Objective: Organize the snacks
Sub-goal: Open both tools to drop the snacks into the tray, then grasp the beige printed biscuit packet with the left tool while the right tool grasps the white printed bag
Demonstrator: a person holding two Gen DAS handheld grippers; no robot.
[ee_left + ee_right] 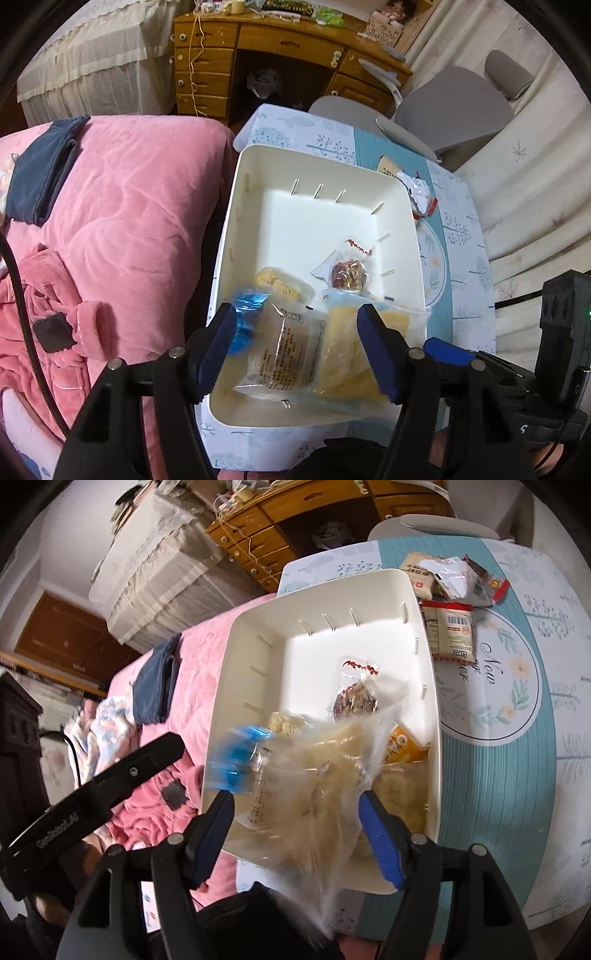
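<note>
1. The white bin (258,177) stood on the left part of the surface (461,266), its left wall along the surface edge that met the pink bed (129,206). Its long axis ran away from both tools.
2. The left tool (295,354) hung over the near end of the bin with its fingers apart, clamped on nothing. The clear packet with the blue end (280,343) and the yellow snack packet (347,350) lay directly between and below its fingers, on the bin floor at the near wall.
3. The right tool (295,834) also stood with fingers apart over the near end of the bin. A clear bag of pale snacks (325,775) appeared between its fingers, blurred; no contact with either finger could be made out.
4. A small red-and-gold wrapped snack (349,275) lay at the middle of the bin near the right wall; a pale puffed snack (273,282) lay left of it.
5. Loose packets (452,631) remained on the surface just beyond the bin's far right corner. Judgement: the right tool was nearer to them, forward and to its right.
6. Hard to make out: an orange packet (404,747) was half covered by the clear bag; the blue end was motion-blurred in the right view; packet print was unreadable.
</note>
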